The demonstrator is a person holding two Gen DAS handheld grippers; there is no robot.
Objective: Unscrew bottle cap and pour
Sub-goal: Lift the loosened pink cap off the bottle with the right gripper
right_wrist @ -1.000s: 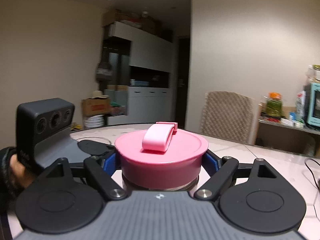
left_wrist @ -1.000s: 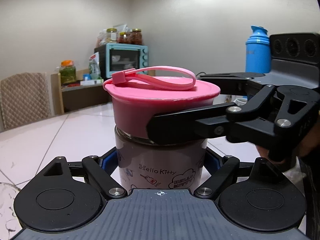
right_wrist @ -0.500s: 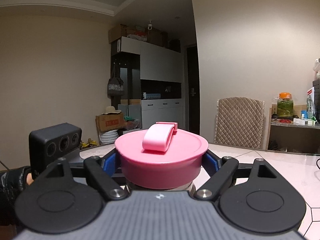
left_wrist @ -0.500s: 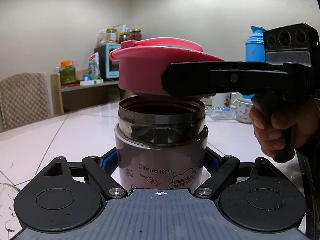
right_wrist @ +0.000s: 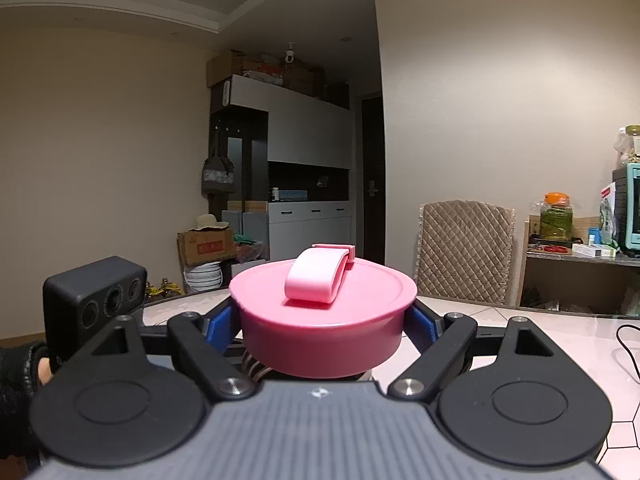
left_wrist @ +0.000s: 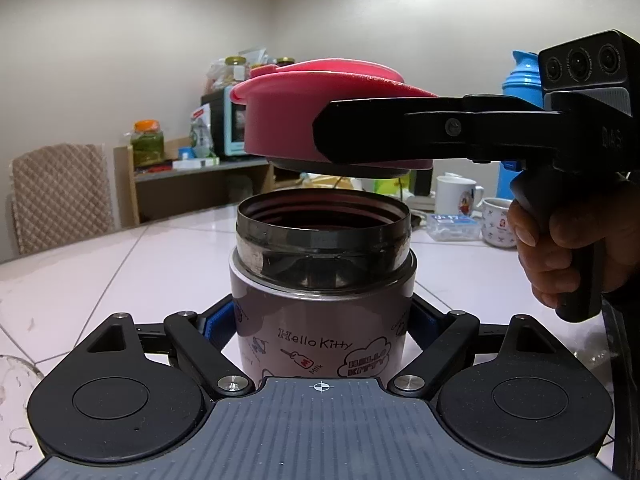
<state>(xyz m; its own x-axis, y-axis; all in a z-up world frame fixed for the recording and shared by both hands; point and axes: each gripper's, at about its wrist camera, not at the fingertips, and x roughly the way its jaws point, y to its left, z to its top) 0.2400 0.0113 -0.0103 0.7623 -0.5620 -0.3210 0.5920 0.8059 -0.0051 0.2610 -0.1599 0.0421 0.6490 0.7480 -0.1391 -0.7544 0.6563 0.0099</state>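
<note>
The right gripper (right_wrist: 324,328) has its jaws closed snugly on the pink cap (right_wrist: 322,308), blue pads pressed to either side of the rim, strap lying flat on top. The left gripper (left_wrist: 322,324) has its jaws closed round the lower body of the jar (left_wrist: 322,280), which stands on the white table (left_wrist: 100,272) just ahead of it.

A second ago the cap sat down on the jar; half a second ago it had parted from the neck — now it hangs clear above the mouth, a gap of daylight between them, and tipped a little, its far-left edge higher. So the unscrewing looks finished, and the threaded steel neck is bare.

The jar stands upright, long axis vertical, mouth pointing straight up. What is inside I cannot tell; the interior is dark. Pouring, I'd judge, means parking the cap aside first, then tilting the jar — perhaps toward the glass rim (left_wrist: 16,372) at the lower left, barely in view.
</note>
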